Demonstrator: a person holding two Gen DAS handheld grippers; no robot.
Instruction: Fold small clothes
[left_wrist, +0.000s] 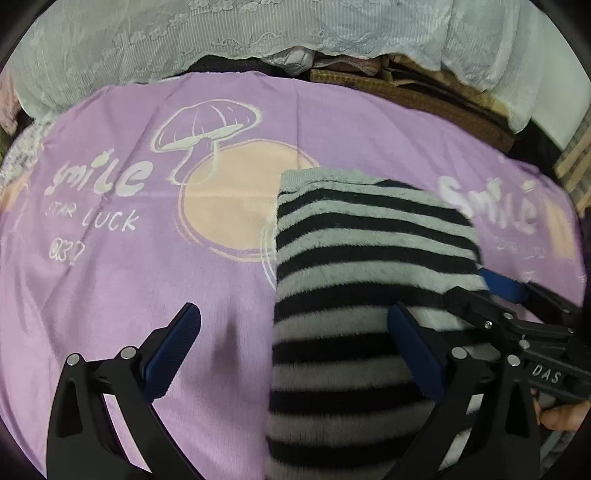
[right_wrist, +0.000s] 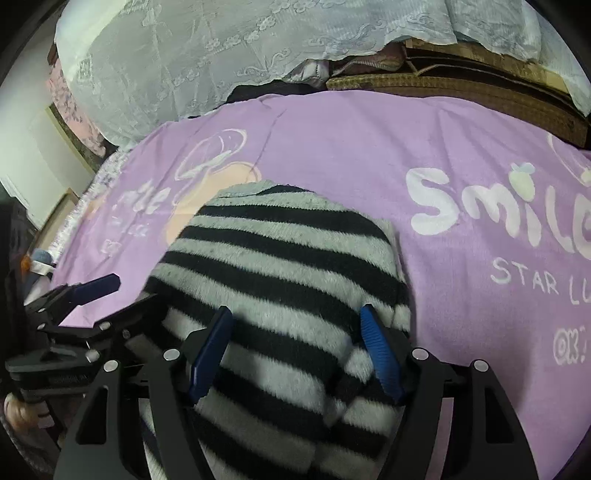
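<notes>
Striped sweater (left_wrist: 354, 295), purple blanket (left_wrist: 129, 295) — lace-draped clutter (left_wrist: 184, 40)

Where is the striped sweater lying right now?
The striped sweater lies on the purple blanket, under the open right gripper, between the mushroom print and the "Smile" lettering.

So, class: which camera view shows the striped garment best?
The right wrist view: the striped garment sits central, its rounded far edge showing whole. The left wrist view shows it off right, partly behind the right gripper.
</notes>
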